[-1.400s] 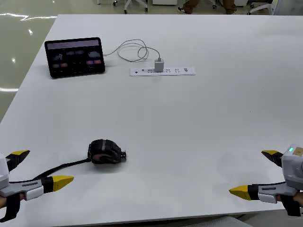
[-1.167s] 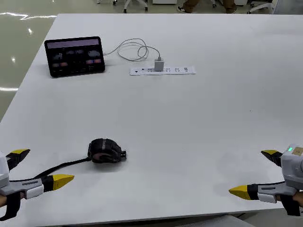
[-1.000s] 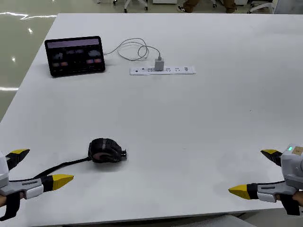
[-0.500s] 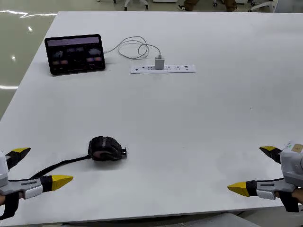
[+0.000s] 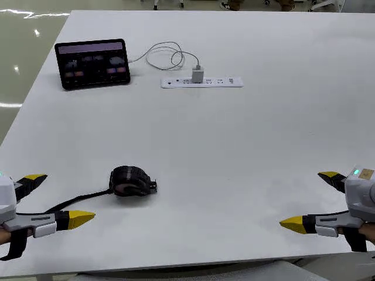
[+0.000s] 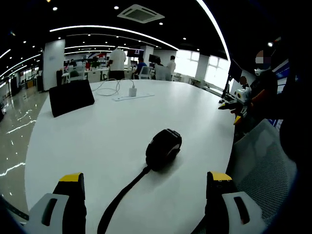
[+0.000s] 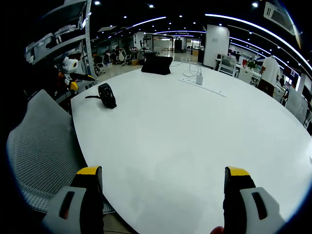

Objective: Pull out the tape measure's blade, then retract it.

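Head view — tape measure (image 5: 131, 181) lies on table (image 5: 246, 134) | left gripper (image 5: 58, 197) near it, jaws apart, empty | right gripper (image 5: 309, 199) jaws apart, empty

The left tool (image 5: 58, 197) has two slim black jaws that end in pointed yellow tips. Each jaw carries a pale grey plate behind its tip. Its white boxy body shows a small green light at the top edge. In the left gripper view each grey plate has a dark oblong slot. The right tool (image 5: 309, 199) is of the same make, with black jaws, yellow tips, grey plates and a white body. On top it has a green light with a small tan label beside it. A black handle part hangs below each body.
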### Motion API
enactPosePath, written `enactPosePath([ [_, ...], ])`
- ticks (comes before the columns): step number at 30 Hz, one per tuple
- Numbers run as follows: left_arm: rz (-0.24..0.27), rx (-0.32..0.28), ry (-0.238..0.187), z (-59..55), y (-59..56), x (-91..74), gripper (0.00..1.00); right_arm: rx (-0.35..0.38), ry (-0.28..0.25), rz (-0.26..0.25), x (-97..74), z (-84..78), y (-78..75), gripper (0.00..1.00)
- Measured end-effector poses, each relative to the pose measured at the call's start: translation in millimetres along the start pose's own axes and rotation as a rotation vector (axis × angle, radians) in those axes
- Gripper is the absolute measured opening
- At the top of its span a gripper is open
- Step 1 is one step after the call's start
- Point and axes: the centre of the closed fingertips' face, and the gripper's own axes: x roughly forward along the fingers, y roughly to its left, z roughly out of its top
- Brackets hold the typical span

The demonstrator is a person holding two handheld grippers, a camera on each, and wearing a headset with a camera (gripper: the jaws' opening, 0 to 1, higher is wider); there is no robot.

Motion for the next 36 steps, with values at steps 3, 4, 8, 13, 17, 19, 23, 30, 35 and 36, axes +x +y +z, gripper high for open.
enactPosePath([
  [3,-0.021,0.021,0.042,0.4,-0.3,5.4,1.00,-0.020,-0.003,0.006,2.9,5.8,-0.8,1.00],
  [4,-0.035,0.039,0.043,2.5,-1.4,7.2,1.00,-0.022,-0.005,0.011,4.1,7.6,-0.9,1.00],
  [8,-0.068,0.104,0.067,10.5,-2.4,15.7,1.00,-0.040,-0.005,0.030,10.0,15.7,1.9,0.98],
  [13,-0.119,0.203,0.055,24.0,-7.1,28.1,1.00,-0.060,-0.007,0.055,18.8,26.5,7.7,0.98],
  [17,-0.153,0.264,0.091,25.4,-10.9,37.1,0.99,-0.081,-0.006,0.077,25.6,33.6,11.5,0.98],
  [19,-0.181,0.279,0.119,24.7,-14.3,41.2,0.99,-0.094,-0.008,0.088,29.4,37.7,13.3,0.98],
  [23,-0.220,0.331,0.167,22.3,-19.5,48.2,0.96,-0.108,-0.014,0.117,36.7,44.9,18.7,0.98],
  [30,-0.275,0.402,0.241,19.2,-27.7,63.5,0.95,-0.146,-0.010,0.167,51.9,56.8,32.0,0.98],
  [35,-0.301,0.436,0.304,16.9,-30.6,69.9,0.93,-0.178,-0.004,0.199,60.0,63.6,41.1,0.95],
  [36,-0.310,0.461,0.310,16.7,-31.1,71.9,0.92,-0.186,-0.002,0.207,61.9,65.3,43.7,0.95],
])
